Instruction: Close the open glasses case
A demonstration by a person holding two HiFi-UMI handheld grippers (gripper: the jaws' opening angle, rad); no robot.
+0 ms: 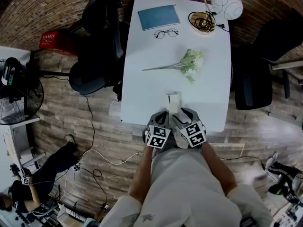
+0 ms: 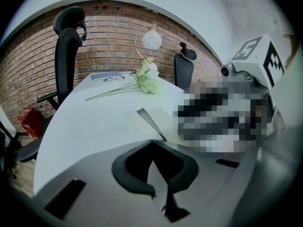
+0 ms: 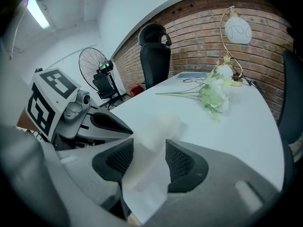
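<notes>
A white glasses case (image 1: pixel 173 102) lies near the table's front edge, its long side pointing away from me. In the right gripper view the case (image 3: pixel 156 136) fills the gap between the ribbed pads, and my right gripper (image 3: pixel 149 156) is shut on it. My left gripper (image 1: pixel 164 115) sits just left of the case, close against the right gripper (image 1: pixel 182 114). In its own view the left gripper (image 2: pixel 152 144) has its tips together, and a thin grey edge of the case (image 2: pixel 150 122) rises just beyond them. Whether the case's lid is up or down I cannot tell.
On the white table (image 1: pixel 142 93) lie a bunch of pale flowers (image 1: pixel 189 63), wire-rimmed glasses (image 1: pixel 166 33), a blue notebook (image 1: pixel 159 17), a bowl (image 1: pixel 202 21) and a globe lamp (image 1: pixel 226 4). Black office chairs (image 1: pixel 97 46) (image 1: pixel 255 74) flank the table. A fan (image 1: pixel 16 91) stands at left.
</notes>
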